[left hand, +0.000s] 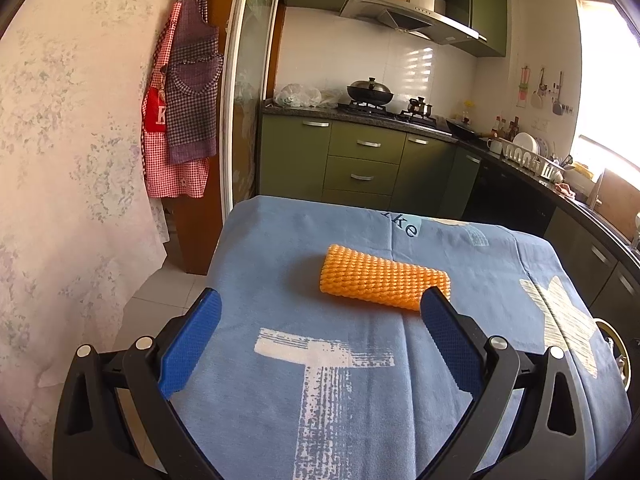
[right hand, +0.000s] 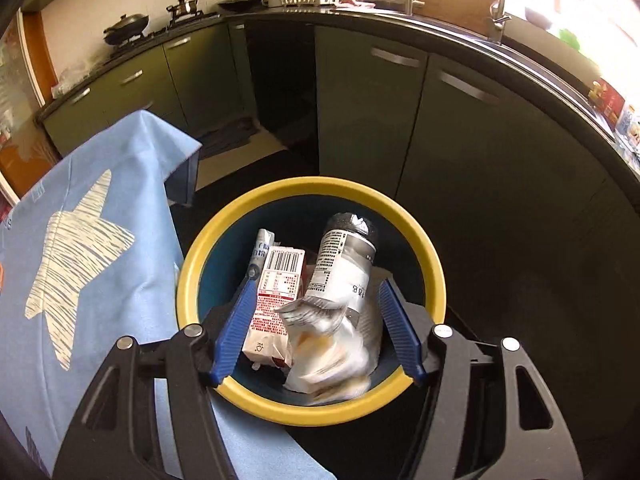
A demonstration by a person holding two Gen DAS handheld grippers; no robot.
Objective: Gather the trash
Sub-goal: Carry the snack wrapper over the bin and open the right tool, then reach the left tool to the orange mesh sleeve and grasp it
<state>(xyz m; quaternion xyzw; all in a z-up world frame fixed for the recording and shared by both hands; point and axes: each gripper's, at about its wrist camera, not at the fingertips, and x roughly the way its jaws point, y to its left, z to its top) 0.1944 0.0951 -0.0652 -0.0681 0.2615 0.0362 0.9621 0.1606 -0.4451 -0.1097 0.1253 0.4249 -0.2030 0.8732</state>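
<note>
Right gripper point(right hand: 318, 300) gapes empty over the bin point(right hand: 434, 276) beside the table point(right hand: 120, 184); left gripper point(left hand: 320, 312) open near foam net point(left hand: 384, 276).

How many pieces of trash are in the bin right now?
4 visible: a carton at left, a thin tube behind it, a bottle at right, a crumpled white wrapper in front. More may lie underneath.

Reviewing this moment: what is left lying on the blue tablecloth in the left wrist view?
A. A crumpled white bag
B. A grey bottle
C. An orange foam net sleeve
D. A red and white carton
C: the orange foam net sleeve lies alone on the blue tablecloth, ahead of the open left gripper; carton, bottle and white bag show within the bin.
</note>
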